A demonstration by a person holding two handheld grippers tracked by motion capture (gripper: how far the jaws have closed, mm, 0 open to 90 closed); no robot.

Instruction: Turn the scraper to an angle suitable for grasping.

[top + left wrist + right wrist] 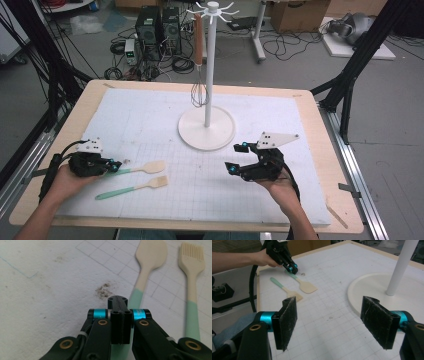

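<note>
A cream spoon (150,167) with a mint-green handle lies on the white mat, and a matching pastry brush (135,188) lies just in front of it. My left gripper (116,165) sits low over the end of the spoon's handle. In the left gripper view its jaws (121,305) are pressed together with no gap, the handle running underneath them, the spoon bowl (150,255) and the brush (191,260) ahead. My right gripper (237,157) hovers open near the stand's base, nothing between its pads (287,322).
A white hook stand (206,127) rises from a round base at the mat's middle, with a wooden-handled whisk (199,90) hanging from it. The base (367,290) lies close ahead of the right jaws. The white gridded mat (150,115) covers the wooden table.
</note>
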